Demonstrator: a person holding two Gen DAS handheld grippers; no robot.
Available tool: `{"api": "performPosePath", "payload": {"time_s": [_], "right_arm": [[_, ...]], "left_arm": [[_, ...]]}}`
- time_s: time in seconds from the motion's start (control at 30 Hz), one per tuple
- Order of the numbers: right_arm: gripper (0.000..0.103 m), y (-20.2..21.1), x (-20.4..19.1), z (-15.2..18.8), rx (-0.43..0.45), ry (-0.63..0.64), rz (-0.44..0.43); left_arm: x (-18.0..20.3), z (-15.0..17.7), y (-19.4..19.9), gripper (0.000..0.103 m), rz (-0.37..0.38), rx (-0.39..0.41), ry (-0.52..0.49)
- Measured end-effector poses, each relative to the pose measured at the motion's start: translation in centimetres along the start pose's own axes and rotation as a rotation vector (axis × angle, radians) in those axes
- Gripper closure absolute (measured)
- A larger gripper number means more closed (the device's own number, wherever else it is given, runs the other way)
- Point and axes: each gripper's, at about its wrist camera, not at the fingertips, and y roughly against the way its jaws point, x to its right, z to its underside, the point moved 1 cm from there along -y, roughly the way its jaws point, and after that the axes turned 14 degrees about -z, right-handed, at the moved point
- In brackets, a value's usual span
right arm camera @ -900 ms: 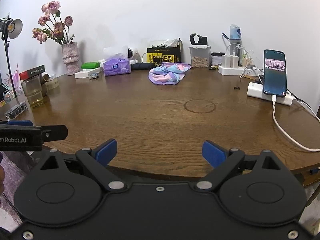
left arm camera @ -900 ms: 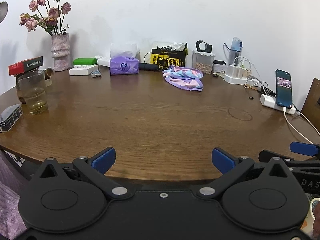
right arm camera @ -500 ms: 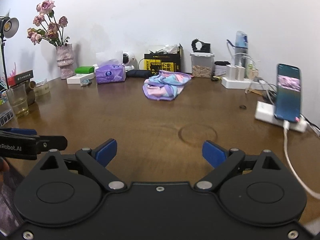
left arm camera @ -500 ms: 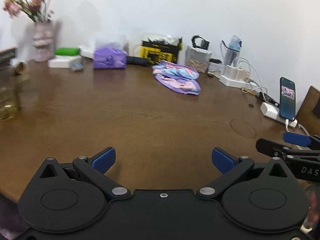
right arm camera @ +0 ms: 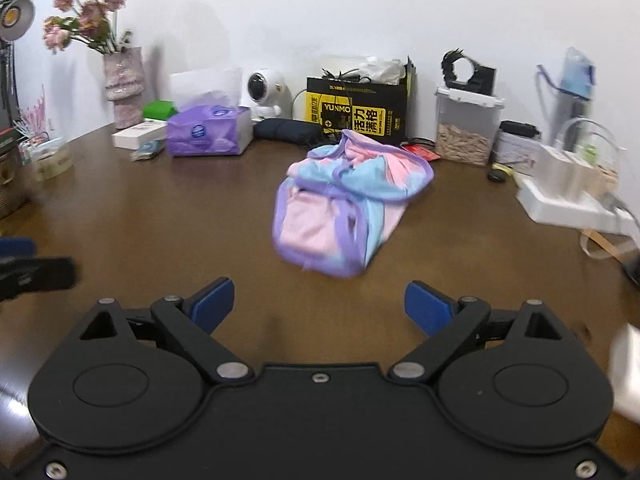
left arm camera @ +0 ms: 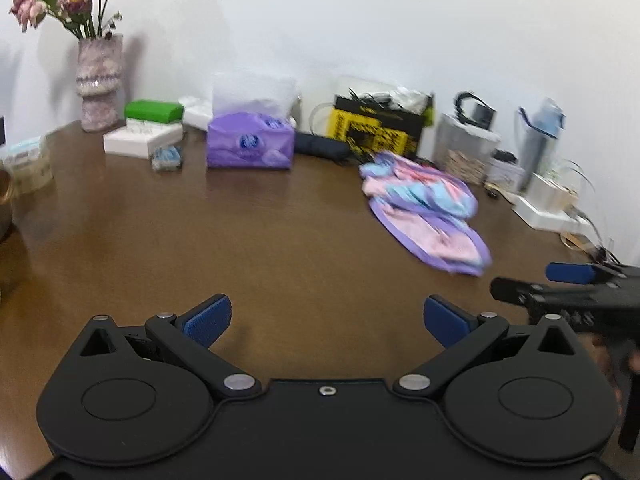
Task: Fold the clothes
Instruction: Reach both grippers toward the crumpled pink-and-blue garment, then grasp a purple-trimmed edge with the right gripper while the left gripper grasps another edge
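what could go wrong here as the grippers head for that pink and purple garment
The garment lies crumpled with layers overlapping, so a pinch may catch several layers. It sits close to the black case and the seed jar, which a wide spread might knock. Both the right gripper and left gripper are open and blurred, suggesting a fast approach.

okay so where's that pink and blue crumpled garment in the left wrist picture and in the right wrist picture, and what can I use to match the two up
Left wrist view: the garment lies right of centre on the table, ahead and to the right of the open left gripper.
Right wrist view: the garment lies near the middle, straight ahead of the open right gripper.
Shared landmark: the purple tissue pack, to the garment's left in both views.
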Motion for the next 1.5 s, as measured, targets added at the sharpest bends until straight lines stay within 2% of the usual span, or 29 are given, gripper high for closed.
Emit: {"api": "performPosePath", "payload": {"time_s": [0.07, 0.1, 0.13, 0.17, 0.2, 0.27, 0.3, 0.37, 0.43, 0.5, 0.6, 0.67, 0.73, 0.77, 0.87, 0.9, 0.97, 1.0, 1.07, 1.1, 1.13, 1.17, 1.27, 1.37, 1.43, 1.5], "right_arm": [[0.01, -2.5, 1.5, -1.7, -0.015, -0.053, -0.033], [0.021, -3.4, 2.1, -2.2, -0.021, -0.074, -0.049], [0.038, -4.0, 2.3, -2.4, -0.026, -0.079, -0.056], [0.045, -5.3, 3.1, -2.8, -0.049, -0.086, -0.071], [0.058, -6.0, 3.4, -2.8, -0.067, -0.093, -0.077], [0.073, -6.7, 3.8, -2.3, -0.089, -0.103, -0.086], [0.088, -6.4, 3.8, -2.1, -0.077, -0.103, -0.082], [0.09, -4.7, 3.2, -1.3, -0.056, -0.08, -0.09], [0.091, -2.2, 2.0, 0.4, -0.072, -0.04, -0.117], [0.091, 0.5, 0.9, 2.6, -0.094, -0.001, -0.142], [0.088, 4.9, -0.5, 6.3, -0.152, -0.017, -0.205], [0.074, 7.9, -1.8, 8.1, -0.182, -0.009, -0.263], [0.03, 9.8, -3.2, 8.8, -0.203, 0.03, -0.296], [0.023, 11.5, -3.9, 8.7, -0.166, 0.074, -0.275], [0.022, 11.6, -4.9, 8.1, -0.136, 0.195, -0.215], [0.023, 11.0, -5.1, 7.8, -0.142, 0.221, -0.203], [0.04, 9.0, -5.5, 7.4, -0.17, 0.234, -0.238], [0.053, 7.9, -5.6, 7.4, -0.191, 0.237, -0.256], [0.06, 6.4, -5.5, 7.1, -0.187, 0.233, -0.255], [0.068, 5.7, -5.4, 6.9, -0.185, 0.231, -0.254], [0.087, 5.6, -5.3, 6.8, -0.178, 0.22, -0.247], [0.095, 5.7, -4.9, 6.4, -0.159, 0.192, -0.232], [0.095, 7.7, -3.6, 5.6, -0.048, 0.107, -0.214], [0.095, 10.8, -2.0, 5.3, 0.057, 0.012, -0.2], [0.095, 12.2, -1.2, 5.2, 0.105, -0.034, -0.187], [0.095, 14.0, 0.0, 5.3, 0.144, -0.071, -0.161]], "left_arm": [[0.1, -0.9, -1.6, 0.0, -0.006, -0.011, 0.004], [0.2, -1.3, -2.2, 0.0, -0.007, -0.015, 0.008], [0.2, -1.7, -2.7, 0.0, -0.007, -0.019, 0.012], [0.2, -2.0, -2.9, 0.0, -0.007, -0.019, 0.012], [0.3, -2.3, -3.5, 0.0, -0.008, -0.011, 0.008], [0.6, -2.7, -4.1, 0.0, -0.011, -0.011, -0.002], [0.8, -2.7, -4.2, 0.0, -0.01, -0.014, -0.008], [1.0, -2.5, -4.3, 0.0, 0.003, -0.014, -0.028], [1.1, -2.1, -4.1, 0.0, 0.015, -0.007, -0.052], [2.2, -1.1, -3.7, 0.0, 0.043, 0.002, -0.131], [3.6, 0.1, -3.0, 0.0, 0.103, 0.007, -0.22], [4.3, 0.9, -2.3, 0.0, 0.152, 0.014, -0.264], [4.8, 1.5, -1.7, 0.0, 0.178, 0.022, -0.291], [4.8, 1.8, -1.6, 0.0, 0.179, 0.022, -0.29], [4.6, 2.8, -0.6, 0.0, 0.166, 0.031, -0.267], [4.4, 2.8, -0.4, 0.0, 0.156, 0.036, -0.265], [3.8, 3.1, 0.3, 0.0, 0.12, 0.053, -0.267], [3.6, 3.2, 0.5, 0.0, 0.101, 0.06, -0.272], [3.0, 3.3, 1.1, 0.0, 0.059, 0.074, -0.293], [2.7, 3.3, 1.2, 0.0, 0.044, 0.078, -0.303], [2.1, 3.3, 1.5, 0.0, 0.031, 0.079, -0.312], [2.0, 3.3, 1.6, 0.0, 0.028, 0.076, -0.313], [2.8, 3.0, 1.5, 0.0, 0.054, 0.063, -0.315], [4.9, 2.8, 1.2, 0.0, 0.123, 0.058, -0.321], [7.6, 3.2, 0.4, 0.0, 0.204, 0.049, -0.352], [9.7, 3.5, -0.3, 0.0, 0.212, 0.043, -0.409]]}}
